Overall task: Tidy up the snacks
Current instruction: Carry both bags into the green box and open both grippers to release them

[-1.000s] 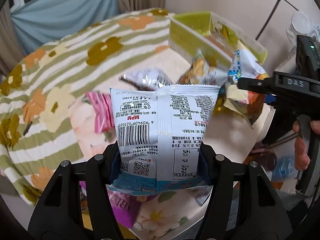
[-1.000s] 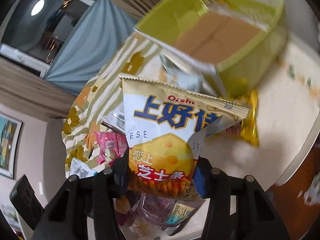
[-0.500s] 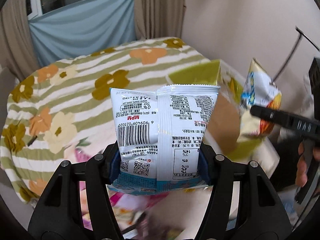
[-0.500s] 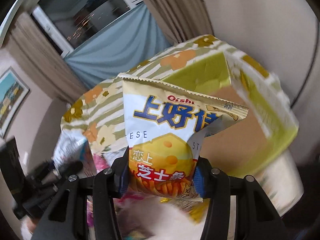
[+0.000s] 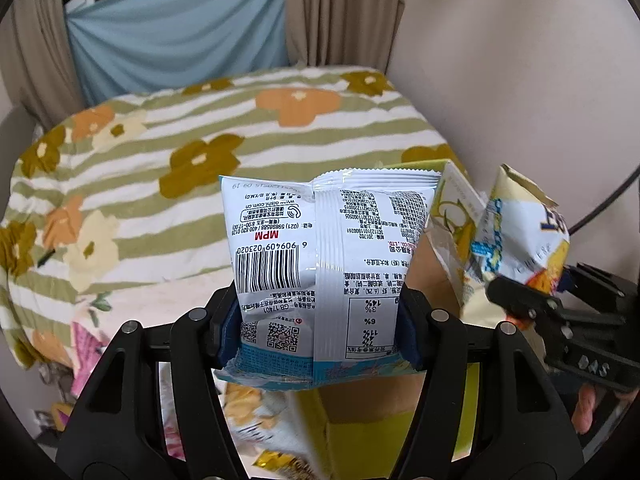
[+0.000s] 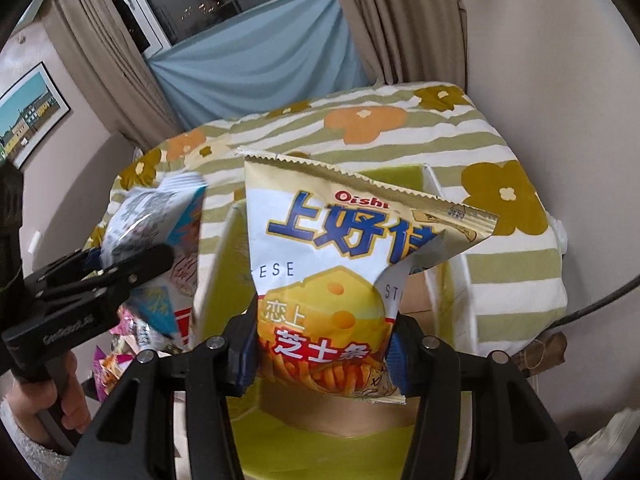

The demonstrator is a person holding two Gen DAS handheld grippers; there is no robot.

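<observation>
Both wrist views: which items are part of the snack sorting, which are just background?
In play:
- white snack packet with barcode, clamped in left claw
- gold Oishi cheese-stick bag, clamped in right claw
- yellow-green cardboard box
- loose wrapped snacks

Background:
- green-striped floral bedspread
- blue cloth
- beige curtains
- framed picture

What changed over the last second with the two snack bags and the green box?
Both grippers carried their bags away from the loose snack pile to the green box, which now sits right under them. The left gripper stays shut on the white bag, the right gripper on the cheese sticks bag. Nothing was let go.
</observation>
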